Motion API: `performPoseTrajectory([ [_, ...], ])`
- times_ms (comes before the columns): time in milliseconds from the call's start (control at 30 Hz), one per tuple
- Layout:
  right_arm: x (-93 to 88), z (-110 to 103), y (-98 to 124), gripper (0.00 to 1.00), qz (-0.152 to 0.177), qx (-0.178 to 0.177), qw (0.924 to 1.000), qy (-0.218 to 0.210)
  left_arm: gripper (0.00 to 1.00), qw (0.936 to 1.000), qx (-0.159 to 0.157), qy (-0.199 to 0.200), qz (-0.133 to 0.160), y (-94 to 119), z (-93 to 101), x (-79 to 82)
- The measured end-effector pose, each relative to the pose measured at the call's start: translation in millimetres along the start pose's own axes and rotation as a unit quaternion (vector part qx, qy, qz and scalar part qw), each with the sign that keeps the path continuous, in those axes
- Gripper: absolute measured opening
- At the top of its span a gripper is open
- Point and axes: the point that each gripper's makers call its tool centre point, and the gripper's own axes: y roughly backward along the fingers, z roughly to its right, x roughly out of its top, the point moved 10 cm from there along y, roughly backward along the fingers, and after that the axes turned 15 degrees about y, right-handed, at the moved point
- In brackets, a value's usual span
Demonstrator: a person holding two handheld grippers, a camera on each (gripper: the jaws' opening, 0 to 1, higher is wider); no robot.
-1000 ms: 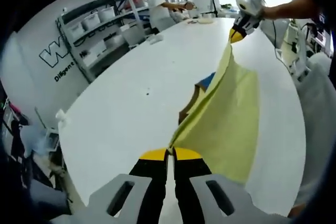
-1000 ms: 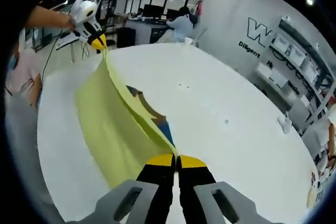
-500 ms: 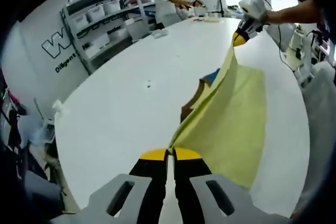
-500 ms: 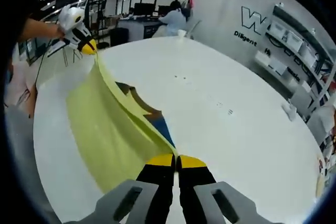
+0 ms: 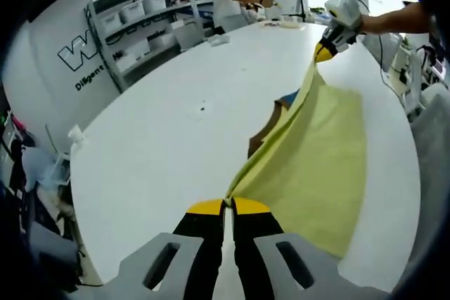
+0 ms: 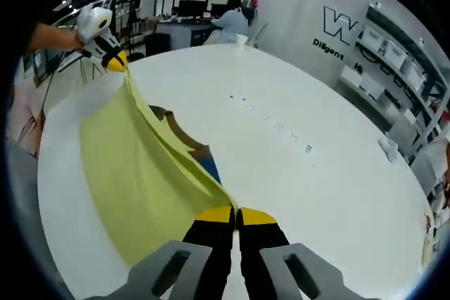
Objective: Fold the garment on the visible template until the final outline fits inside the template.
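My left gripper [image 5: 227, 205] has two black jaws capped with yellow tips, rising out of pale grey moulded housings with slotted cut-outs (one dark slot each side). My right gripper [image 6: 237, 212] is built the same: black jaws, yellow tips, grey shells. Seen from across, each one has a white rounded body behind its black-and-yellow nose, and the forearm behind it is unsleeved.

Grey wall [image 6: 295, 5]: big "W", "Diligent" under it; rest cut off.
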Motion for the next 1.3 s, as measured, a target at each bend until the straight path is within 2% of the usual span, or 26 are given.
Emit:
performPoseTrajectory([
  [600, -6.4, 0.6, -29.5, 0.0, -0.016, -0.01, 0.9998, 0.005, 0.06, 0.9998, 0.011, 0.014, -0.009, -28.9, -12.5, -9.7],
  [700, -7.6, 1.0, -35.5, 0.0, -0.017, -0.016, 0.9994, 0.026, 0.06, 0.9998, 0.012, 0.012, -0.01, -34.1, -14.3, -12.7],
  [900, -8.7, 0.6, -43.8, 0.0, -0.023, -0.018, 0.9992, 0.029, 0.06, 0.9997, 0.014, 0.018, -0.012, -39.6, -15.8, -17.0],
  [1300, -16.4, 1.4, -63.1, 0.0, -0.037, -0.014, 0.9991, 0.017, 0.04, 0.9992, 0.026, 0.026, -0.015, -53.5, -24.0, -25.7],
])
